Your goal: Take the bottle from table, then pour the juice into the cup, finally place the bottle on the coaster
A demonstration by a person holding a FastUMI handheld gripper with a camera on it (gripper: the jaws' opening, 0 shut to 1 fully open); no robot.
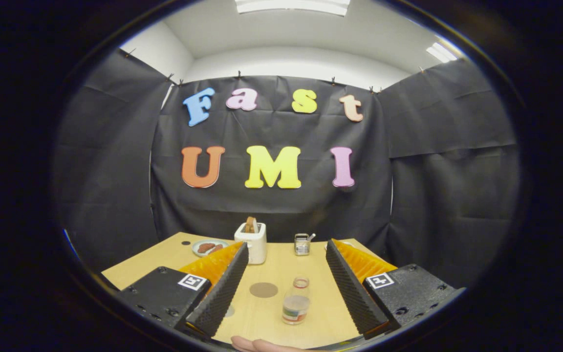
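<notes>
Bottle [296,301] on table [281,274] between spread claw [286,254] fingers, coaster [263,290] left, toaster [251,242] beyond.

The bottle [296,303] is small and see-through, standing upright on the table — its top looks open. The coaster [263,290] is a flat brown circle just beside it — they are not touching.

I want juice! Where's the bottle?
The bottle stands upright on the table, between the open tool's fingers, just right of the round brown coaster.
</notes>
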